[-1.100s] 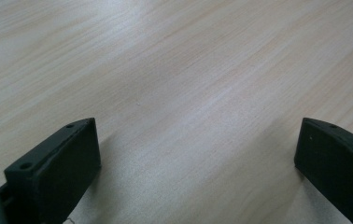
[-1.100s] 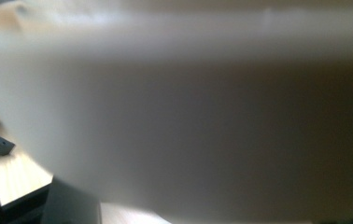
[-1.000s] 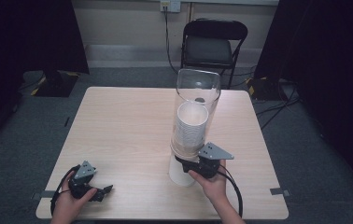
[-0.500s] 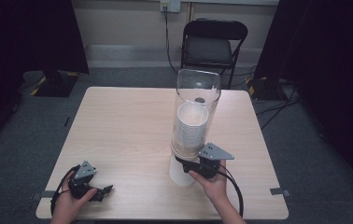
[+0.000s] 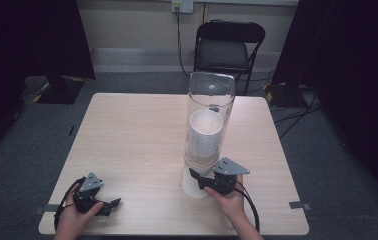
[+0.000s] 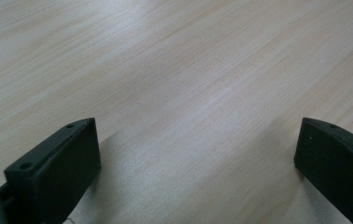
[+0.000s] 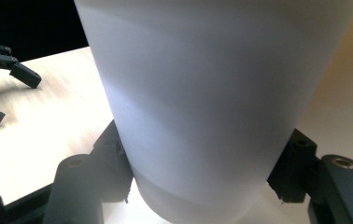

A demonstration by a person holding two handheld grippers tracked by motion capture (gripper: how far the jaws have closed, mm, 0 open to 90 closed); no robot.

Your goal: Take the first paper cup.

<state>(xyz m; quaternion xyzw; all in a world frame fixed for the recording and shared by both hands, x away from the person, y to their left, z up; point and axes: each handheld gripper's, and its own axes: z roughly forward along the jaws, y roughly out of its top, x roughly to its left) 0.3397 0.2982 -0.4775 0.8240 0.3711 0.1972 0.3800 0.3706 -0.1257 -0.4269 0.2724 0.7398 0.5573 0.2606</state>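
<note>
Right gripper view showed my right gripper [image 7: 198, 186] clamped around the white paper cup [image 7: 212, 102] low on its wall, below the clear dispenser tube [image 5: 211, 117]. It looked light and easily crushed, so a gentle squeeze suited. Left of the tube, my left gripper [image 5: 108, 206] rested spread wide apart on the table [image 5: 132, 135], with bare room around.

a black folding chair [image 5: 230, 47] is standing on grey carpet [image 5: 337, 165] behind the wooden table [image 5: 127, 140], dark curtains [image 5: 27, 35] hanging alongside.
</note>
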